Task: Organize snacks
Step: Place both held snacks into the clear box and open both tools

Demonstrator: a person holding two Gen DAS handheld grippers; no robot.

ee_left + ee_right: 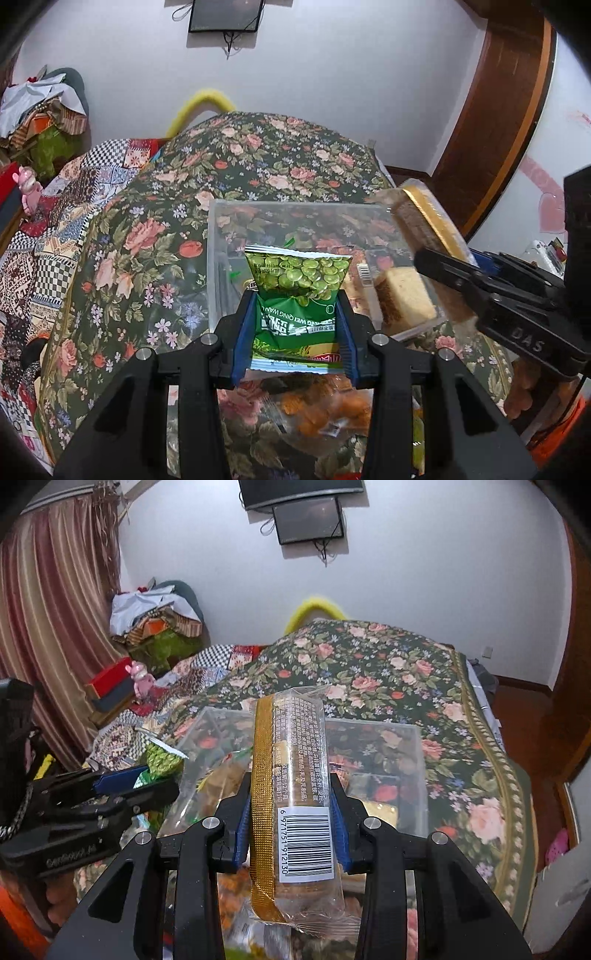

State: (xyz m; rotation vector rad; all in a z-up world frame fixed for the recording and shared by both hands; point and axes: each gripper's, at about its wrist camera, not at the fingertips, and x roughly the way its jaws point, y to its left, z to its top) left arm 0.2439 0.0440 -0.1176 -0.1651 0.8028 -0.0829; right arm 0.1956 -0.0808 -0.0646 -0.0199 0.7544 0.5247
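Note:
My left gripper (295, 306) is shut on a green pea snack packet (297, 291), held above the near edge of a clear plastic box (236, 210) on the floral cloth. My right gripper (291, 801) is shut on a long clear cake packet with a gold strip and barcode (291, 775), held over the same clear box (402, 734). In the left wrist view the right gripper (476, 280) comes in from the right with the cake packet (424, 221). In the right wrist view the left gripper (122, 786) shows at the left with the green packet (159, 760).
The box holds a cake slice packet (402, 295) and other wrapped snacks. Orange snack packets (325, 413) lie on the floral-covered table (147, 236) below the grippers. A patchwork-covered surface (44, 229) with clutter is to the left. A brown door frame (498, 110) is at the right.

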